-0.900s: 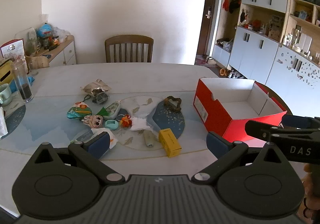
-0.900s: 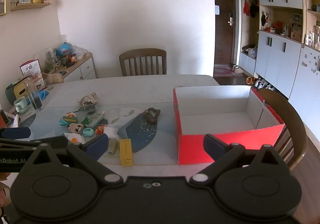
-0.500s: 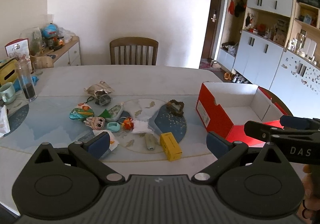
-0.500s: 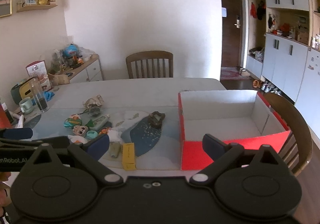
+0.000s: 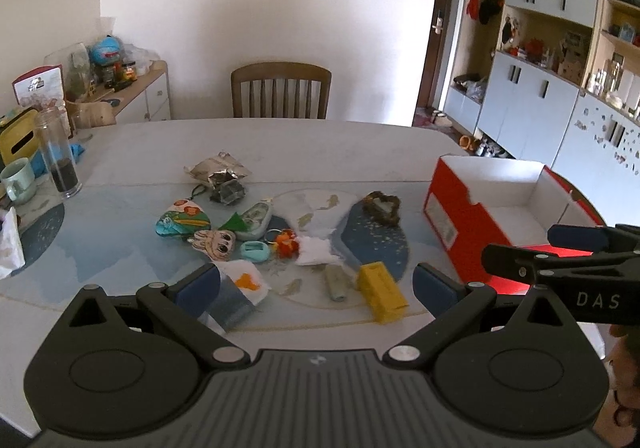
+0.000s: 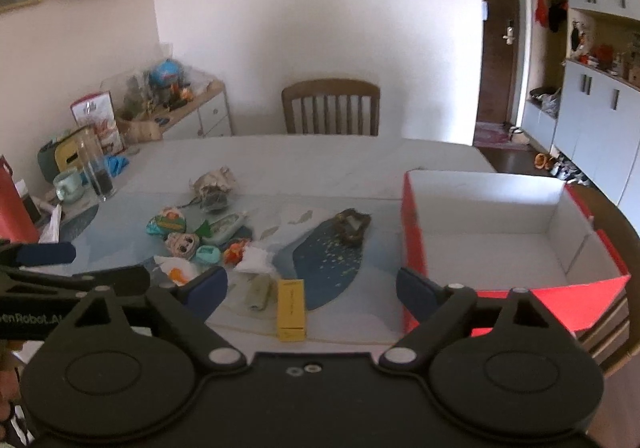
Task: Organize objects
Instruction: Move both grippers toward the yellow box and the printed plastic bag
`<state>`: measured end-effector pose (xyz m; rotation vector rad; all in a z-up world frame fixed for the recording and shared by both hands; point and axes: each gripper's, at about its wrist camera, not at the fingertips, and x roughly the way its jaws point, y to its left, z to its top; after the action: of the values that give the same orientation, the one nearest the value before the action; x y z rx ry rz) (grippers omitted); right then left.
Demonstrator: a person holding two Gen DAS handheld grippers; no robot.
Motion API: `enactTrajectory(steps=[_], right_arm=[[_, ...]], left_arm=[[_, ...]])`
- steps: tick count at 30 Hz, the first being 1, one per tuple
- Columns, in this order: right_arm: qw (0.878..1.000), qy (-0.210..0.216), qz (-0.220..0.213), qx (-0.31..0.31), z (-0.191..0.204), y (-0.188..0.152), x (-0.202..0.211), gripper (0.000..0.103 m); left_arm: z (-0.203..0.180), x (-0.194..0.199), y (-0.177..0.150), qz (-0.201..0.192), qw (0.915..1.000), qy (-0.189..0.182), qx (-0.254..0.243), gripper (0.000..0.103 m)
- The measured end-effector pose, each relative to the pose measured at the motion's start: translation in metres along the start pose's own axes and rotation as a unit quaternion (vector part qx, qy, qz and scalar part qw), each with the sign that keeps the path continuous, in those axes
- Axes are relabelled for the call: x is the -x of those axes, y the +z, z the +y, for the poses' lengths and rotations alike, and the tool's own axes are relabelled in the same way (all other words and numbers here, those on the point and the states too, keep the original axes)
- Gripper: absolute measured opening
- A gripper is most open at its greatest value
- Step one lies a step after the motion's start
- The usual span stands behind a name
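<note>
Both the left gripper (image 5: 316, 284) and the right gripper (image 6: 312, 290) hover with fingers spread wide, holding nothing. Small trinkets, among them a yellow rectangular box (image 5: 382, 292), lie on the bench (image 5: 340, 143). Only the right view shows the red cardboard box's (image 6: 414, 240) whole white interior.

A wooden chair (image 5: 281, 89) behind the table (image 5: 280, 143) — cupboards (image 5: 532, 103) at right.

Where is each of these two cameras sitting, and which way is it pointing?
Left wrist: on the left gripper, tilted down at the table; its open fingers show, with the right gripper at the right edge.
Right wrist: on the right gripper, facing the red box; the left gripper shows at the left.
Both share the yellow box, the trinkets and the chair.
</note>
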<state>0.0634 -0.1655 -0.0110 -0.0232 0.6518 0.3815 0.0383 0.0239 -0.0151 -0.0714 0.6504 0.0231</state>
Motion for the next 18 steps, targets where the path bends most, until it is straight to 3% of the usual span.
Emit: enactTrajectory(steps=[18], right_arm=[[0.993, -0.027, 0.111, -0.001, 0.027, -0.012, -0.107, 0.076]], left_arm=[[0.079, -0.107, -0.008, 0.06, 0.9933, -0.002, -0.099, 0.103]])
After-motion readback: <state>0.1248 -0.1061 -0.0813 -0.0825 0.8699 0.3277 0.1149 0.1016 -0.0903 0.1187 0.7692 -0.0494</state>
